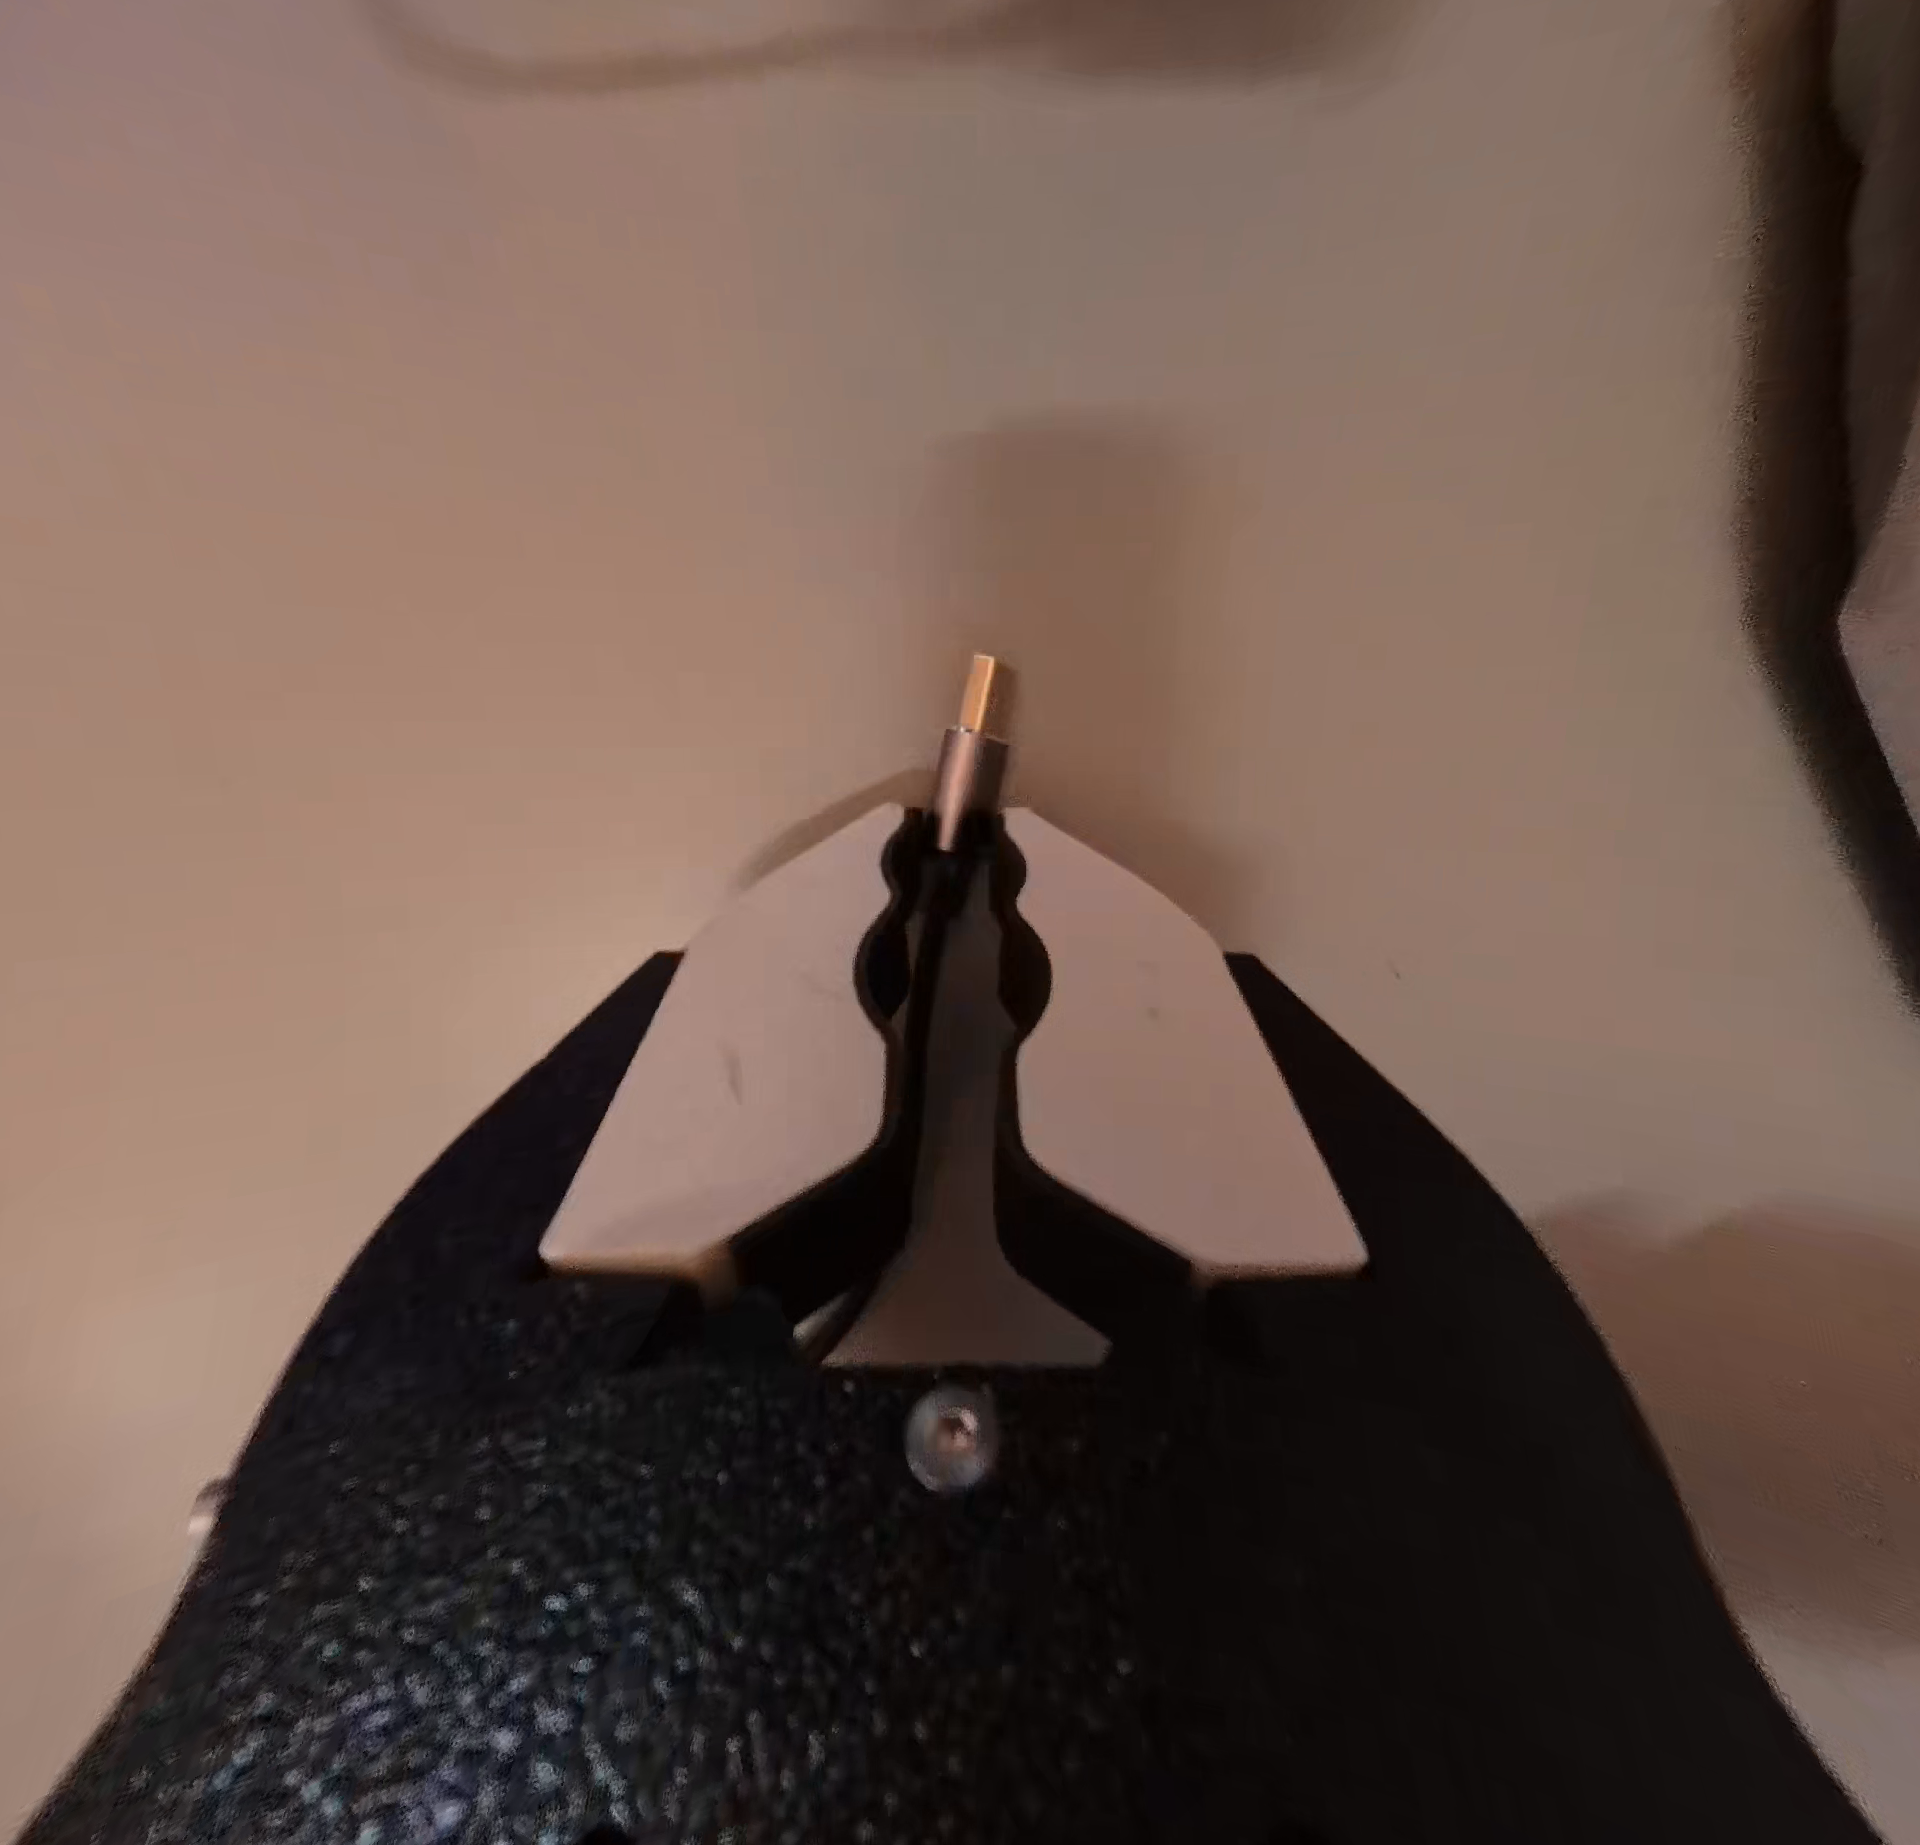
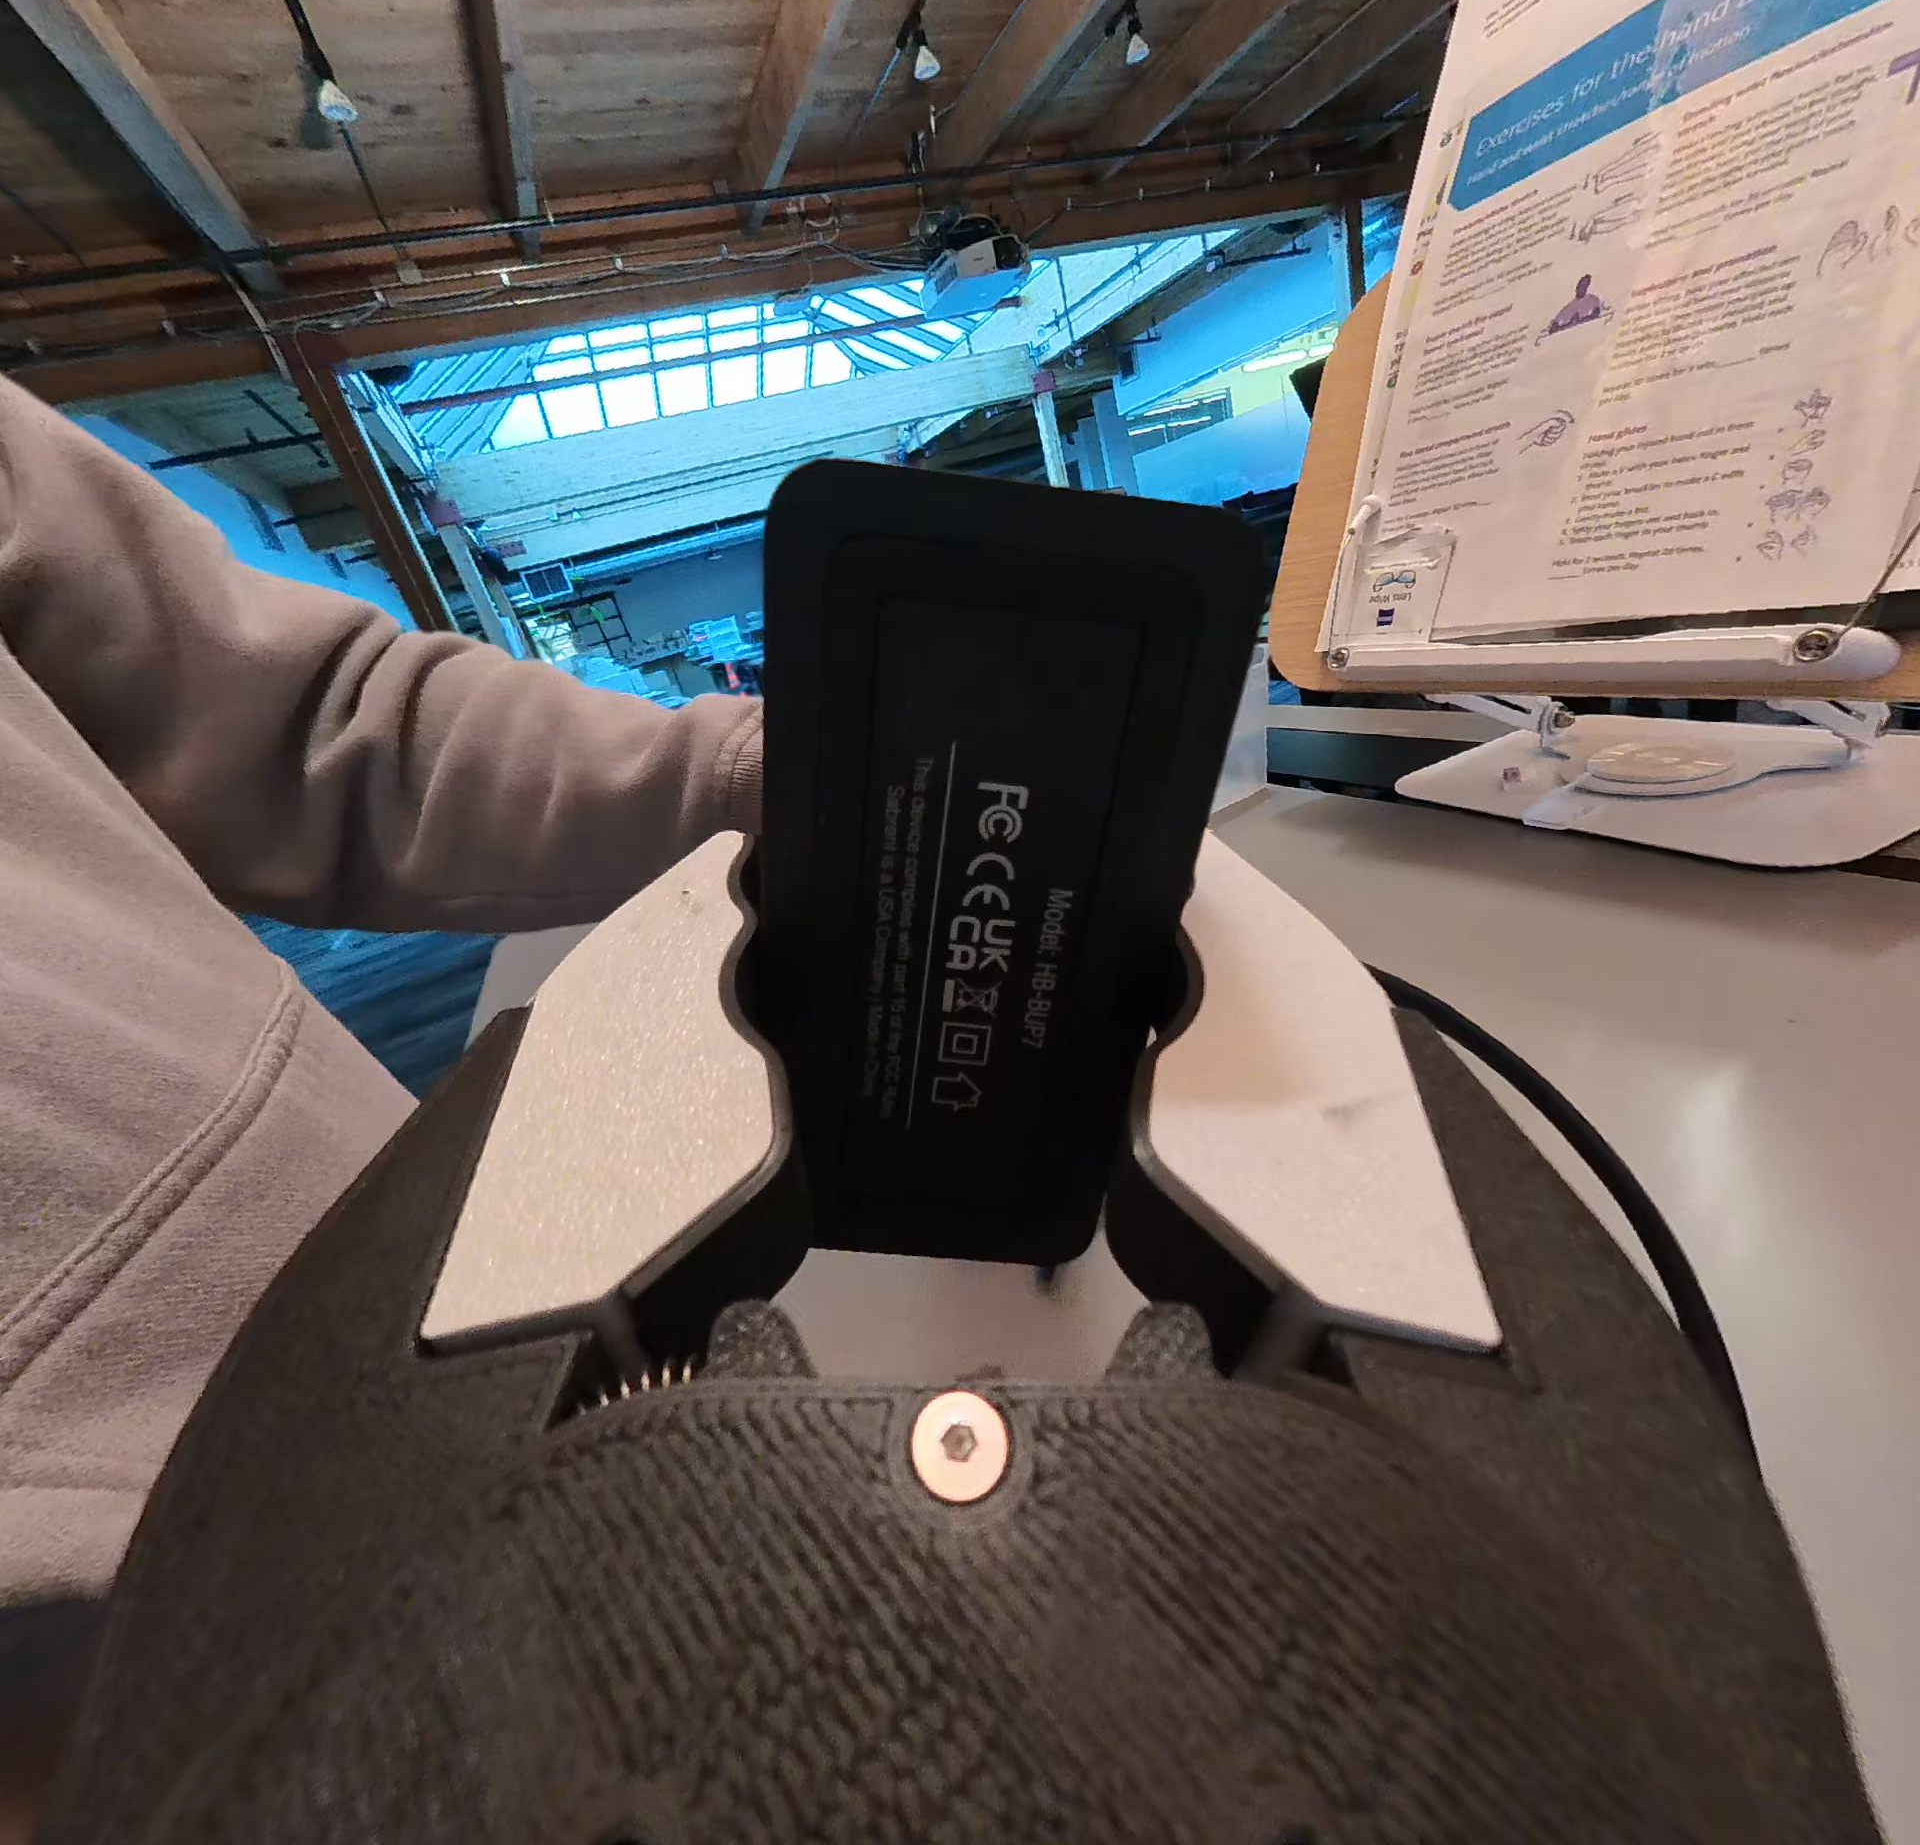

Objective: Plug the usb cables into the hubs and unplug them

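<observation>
In the left wrist view my left gripper (image 1: 958, 827) is shut on a USB cable plug (image 1: 975, 746). Its grey sleeve and bright metal tip stick out past the fingertips, above a plain pale surface (image 1: 520, 445). In the right wrist view my right gripper (image 2: 961, 954) is shut on a black USB hub (image 2: 997, 839). The hub is held upright and tilted up toward the ceiling, with its printed underside facing the camera. A black cable (image 2: 1590, 1161) runs along the table to the right of the gripper. The hub's ports are hidden.
A person's grey sleeve (image 2: 260, 756) reaches across the left, ending behind the hub. A white document stand (image 2: 1662, 787) with a printed page (image 2: 1662, 289) sits on the grey table (image 2: 1662, 1016) at the right. A dark blurred edge (image 1: 1829, 445) borders the left wrist view's right side.
</observation>
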`<state>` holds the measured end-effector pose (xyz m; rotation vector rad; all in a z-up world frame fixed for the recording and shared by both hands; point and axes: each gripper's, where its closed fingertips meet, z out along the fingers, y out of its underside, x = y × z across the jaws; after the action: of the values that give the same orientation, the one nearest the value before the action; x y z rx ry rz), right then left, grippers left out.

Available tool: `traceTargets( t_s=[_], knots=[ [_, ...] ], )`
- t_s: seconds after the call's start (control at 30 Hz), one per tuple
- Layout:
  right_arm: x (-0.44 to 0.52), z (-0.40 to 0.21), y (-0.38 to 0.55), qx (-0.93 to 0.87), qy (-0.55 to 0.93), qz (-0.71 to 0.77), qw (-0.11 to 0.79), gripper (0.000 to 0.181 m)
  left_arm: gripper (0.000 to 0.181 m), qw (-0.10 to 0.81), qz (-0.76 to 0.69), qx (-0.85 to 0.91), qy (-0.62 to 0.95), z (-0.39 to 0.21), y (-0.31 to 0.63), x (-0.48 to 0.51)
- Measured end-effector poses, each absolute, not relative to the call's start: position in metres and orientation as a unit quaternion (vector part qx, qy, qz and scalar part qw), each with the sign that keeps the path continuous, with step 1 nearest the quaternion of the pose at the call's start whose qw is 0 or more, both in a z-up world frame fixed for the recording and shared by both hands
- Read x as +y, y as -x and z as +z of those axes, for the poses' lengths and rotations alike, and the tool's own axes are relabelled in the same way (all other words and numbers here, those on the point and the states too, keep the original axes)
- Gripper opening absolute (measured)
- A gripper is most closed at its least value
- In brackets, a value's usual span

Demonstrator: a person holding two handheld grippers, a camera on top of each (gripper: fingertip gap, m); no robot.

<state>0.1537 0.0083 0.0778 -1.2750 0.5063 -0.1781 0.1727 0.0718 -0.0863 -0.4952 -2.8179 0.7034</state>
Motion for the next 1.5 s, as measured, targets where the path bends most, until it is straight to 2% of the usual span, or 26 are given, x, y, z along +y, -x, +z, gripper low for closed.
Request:
traceTargets(
  t_s=[0.03, 0.13, 0.23, 0.3, 0.33, 0.4, 0.53, 0.7, 0.8, 0.87, 0.97, 1.1, 1.2, 1.37, 1.5],
  knots=[
    [0.008, 0.078, -0.153, 0.234, 0.588, -0.083, 0.770, 0.072, 0.010, 0.089, 0.238, -0.952, 0.170, -0.086, -0.175, 0.071],
    [0.005, 0.077, -0.153, 0.236, 0.588, -0.088, 0.768, 0.073, 0.008, -0.005, 0.250, -0.954, 0.165, -0.081, -0.201, 0.068],
    [0.002, 0.076, -0.154, 0.240, 0.585, -0.092, 0.769, 0.072, 0.008, -0.228, 0.278, -0.927, 0.103, -0.054, -0.259, 0.065],
    [0.002, 0.075, -0.155, 0.241, 0.584, -0.092, 0.769, 0.073, 0.007, -0.404, 0.251, -0.876, 0.082, -0.030, -0.289, 0.076],
    [0.002, 0.074, -0.156, 0.243, 0.585, -0.092, 0.768, 0.072, 0.007, -0.461, 0.225, -0.854, 0.089, -0.025, -0.293, 0.082],
    [0.003, 0.074, -0.157, 0.243, 0.585, -0.090, 0.769, 0.072, 0.008, -0.498, 0.185, -0.840, 0.111, -0.037, -0.287, 0.085],
    [0.006, 0.075, -0.157, 0.239, 0.587, -0.086, 0.769, 0.072, 0.008, -0.454, 0.168, -0.865, 0.132, -0.074, -0.264, 0.084],
    [0.008, 0.073, -0.156, 0.235, 0.592, -0.082, 0.767, 0.072, 0.010, -0.368, 0.191, -0.902, 0.124, -0.082, -0.256, 0.080],
    [0.009, 0.073, -0.157, 0.233, 0.592, -0.080, 0.767, 0.072, 0.012, -0.278, 0.201, -0.932, 0.117, -0.083, -0.255, 0.082],
    [0.009, 0.073, -0.156, 0.232, 0.593, -0.080, 0.767, 0.072, 0.014, -0.187, 0.210, -0.953, 0.108, -0.084, -0.248, 0.083],
    [0.008, 0.073, -0.154, 0.232, 0.592, -0.080, 0.767, 0.072, 0.029, -0.048, 0.210, -0.972, 0.093, -0.085, -0.235, 0.089],
    [0.006, 0.073, -0.152, 0.233, 0.589, -0.082, 0.769, 0.072, 0.034, 0.023, 0.230, -0.966, 0.114, -0.072, -0.236, 0.088],
    [0.004, 0.073, -0.151, 0.234, 0.587, -0.083, 0.771, 0.072, 0.032, 0.095, 0.228, -0.960, 0.131, -0.060, -0.234, 0.086],
    [0.006, 0.074, -0.149, 0.233, 0.589, -0.087, 0.769, 0.072, 0.020, 0.133, 0.143, -0.956, 0.220, -0.071, -0.248, 0.095],
    [0.005, 0.075, -0.148, 0.238, 0.587, -0.087, 0.769, 0.072, 0.022, 0.146, 0.101, -0.948, 0.265, -0.082, -0.249, 0.094]
  ],
)
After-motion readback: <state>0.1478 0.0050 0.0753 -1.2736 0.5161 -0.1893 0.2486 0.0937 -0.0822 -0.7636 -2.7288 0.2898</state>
